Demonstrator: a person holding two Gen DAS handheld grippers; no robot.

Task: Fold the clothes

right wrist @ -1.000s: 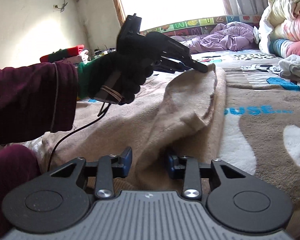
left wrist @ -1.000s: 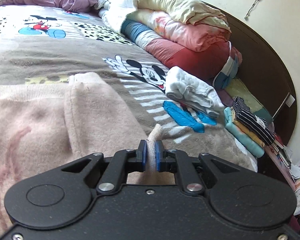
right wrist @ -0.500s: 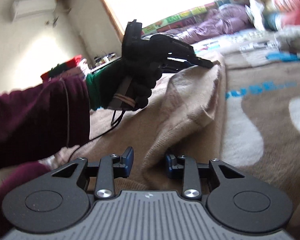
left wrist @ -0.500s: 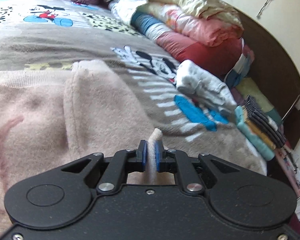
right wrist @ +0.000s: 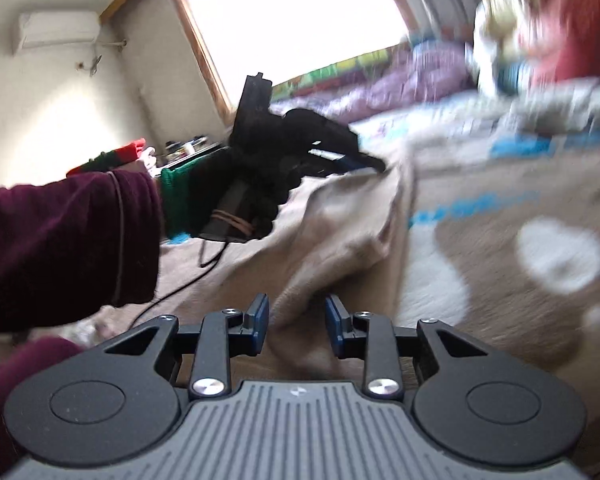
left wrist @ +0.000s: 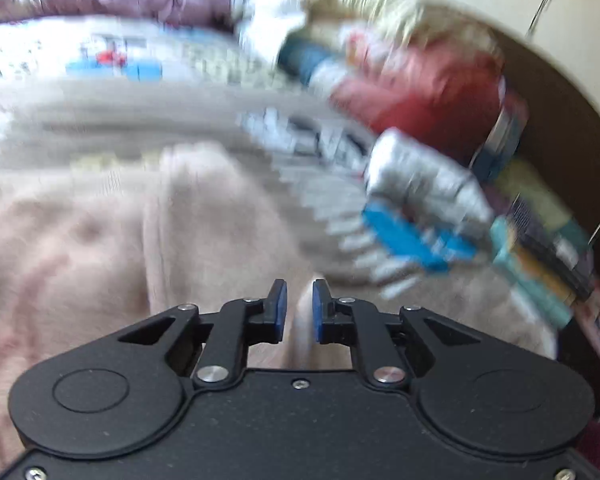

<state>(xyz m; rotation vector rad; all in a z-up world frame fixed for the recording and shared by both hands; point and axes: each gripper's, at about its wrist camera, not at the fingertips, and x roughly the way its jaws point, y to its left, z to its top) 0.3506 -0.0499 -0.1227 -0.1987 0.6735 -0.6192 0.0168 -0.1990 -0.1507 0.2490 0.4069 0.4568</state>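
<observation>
A beige fleece garment [left wrist: 80, 240] lies spread on the cartoon-print blanket [left wrist: 228, 120]. In the left wrist view my left gripper [left wrist: 299, 312] has a thin edge of the garment between its blue pads. The jaws are opening, and a gap shows beside the left pad. My right gripper [right wrist: 296, 320] is shut on a thick fold of the garment [right wrist: 340, 220] at its near end. From the right wrist view, a black-gloved hand [right wrist: 260, 184] holds the left gripper [right wrist: 374, 164], its tips at the garment's lifted far corner. Both views are blurred.
Piled quilts [left wrist: 420, 72] and a folded white garment [left wrist: 420, 184] lie at the bed's right, beside a stack of folded clothes [left wrist: 540, 248] and the dark headboard [left wrist: 560, 132]. A purple quilt [right wrist: 420, 80] lies under the window [right wrist: 292, 16]. A maroon sleeve [right wrist: 60, 240] crosses the left.
The left jaws, pinched tight on the garment edge before, now stand slightly apart. Both views have swung and blurred, and the right view has tilted. The right grip looks unchanged.
</observation>
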